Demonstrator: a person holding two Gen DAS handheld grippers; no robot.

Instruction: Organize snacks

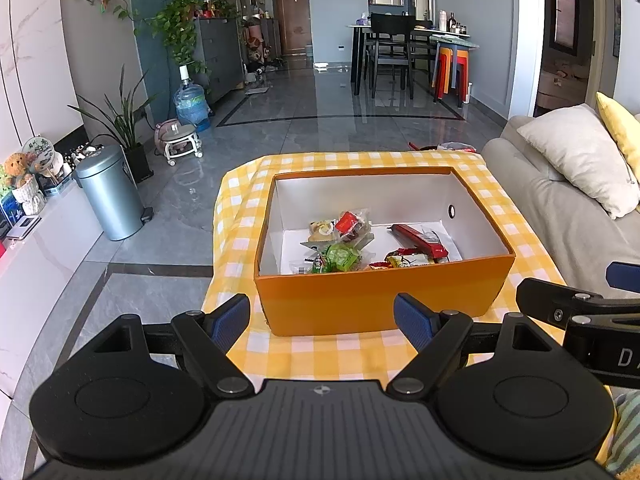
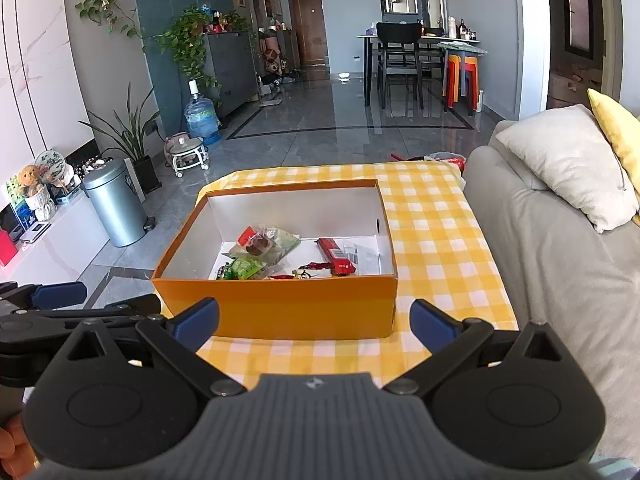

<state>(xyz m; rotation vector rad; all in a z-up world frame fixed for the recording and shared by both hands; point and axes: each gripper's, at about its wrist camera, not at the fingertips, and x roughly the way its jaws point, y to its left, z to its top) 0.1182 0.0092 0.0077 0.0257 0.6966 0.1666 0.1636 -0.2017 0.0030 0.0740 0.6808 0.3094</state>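
Note:
An orange box [image 1: 376, 300] with a white inside stands on a yellow checked tablecloth [image 1: 320, 354]. In it lie several wrapped snacks: a green packet [image 1: 340, 258], a red-labelled clear packet [image 1: 352, 226], a long red packet [image 1: 420, 240]. My left gripper [image 1: 322, 320] is open and empty, just in front of the box's near wall. My right gripper [image 2: 314, 326] is open and empty, also in front of the box [image 2: 280, 308]. The snacks also show in the right wrist view: the green packet [image 2: 244, 268] and the red packet [image 2: 336, 256].
A grey sofa [image 2: 560, 248] with a beige cushion [image 2: 568, 164] runs along the table's right side. A metal bin [image 1: 110, 192] stands on the floor to the left. Some red items [image 1: 452, 147] lie at the table's far edge.

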